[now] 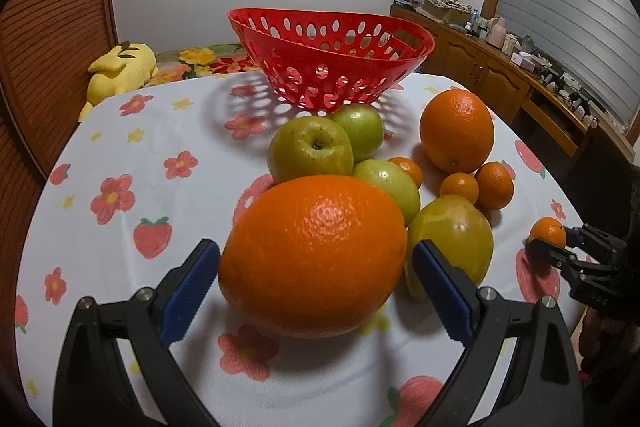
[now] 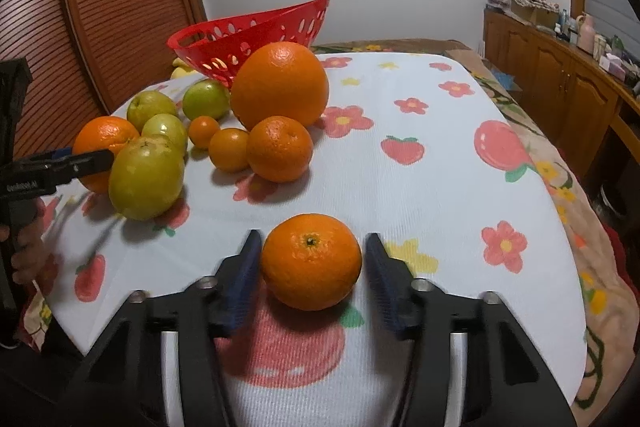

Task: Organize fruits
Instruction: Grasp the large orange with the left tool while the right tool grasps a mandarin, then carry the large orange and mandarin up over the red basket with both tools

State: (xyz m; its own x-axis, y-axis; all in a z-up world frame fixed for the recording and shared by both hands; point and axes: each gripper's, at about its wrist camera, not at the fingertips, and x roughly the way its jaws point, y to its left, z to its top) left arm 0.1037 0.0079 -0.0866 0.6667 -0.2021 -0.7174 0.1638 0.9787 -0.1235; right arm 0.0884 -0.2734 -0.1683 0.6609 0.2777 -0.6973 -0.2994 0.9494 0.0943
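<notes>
A large orange (image 1: pixel 316 255) lies on the flowered tablecloth (image 1: pixel 132 155), and my left gripper (image 1: pixel 316 251) is shut on it, a blue pad touching each flank. Behind it sit green fruits (image 1: pixel 310 151), a second large orange (image 1: pixel 456 129) and small mandarins (image 1: pixel 494 185). A red perforated basket (image 1: pixel 332 67) stands empty at the table's far side. My right gripper (image 2: pixel 312 243) is shut on a lone mandarin (image 2: pixel 311 261), which rests on the cloth with its stem up. In the right wrist view the left gripper's finger (image 2: pixel 80 161) shows beside the fruit pile.
A yellow plush toy (image 1: pixel 120 71) lies beyond the table's far left edge. A wooden cabinet (image 1: pixel 500 75) cluttered with bottles runs along the right wall. A slatted wooden door (image 2: pixel 120 7) stands to the left. The table's right edge (image 2: pixel 560 211) drops to a patterned blanket.
</notes>
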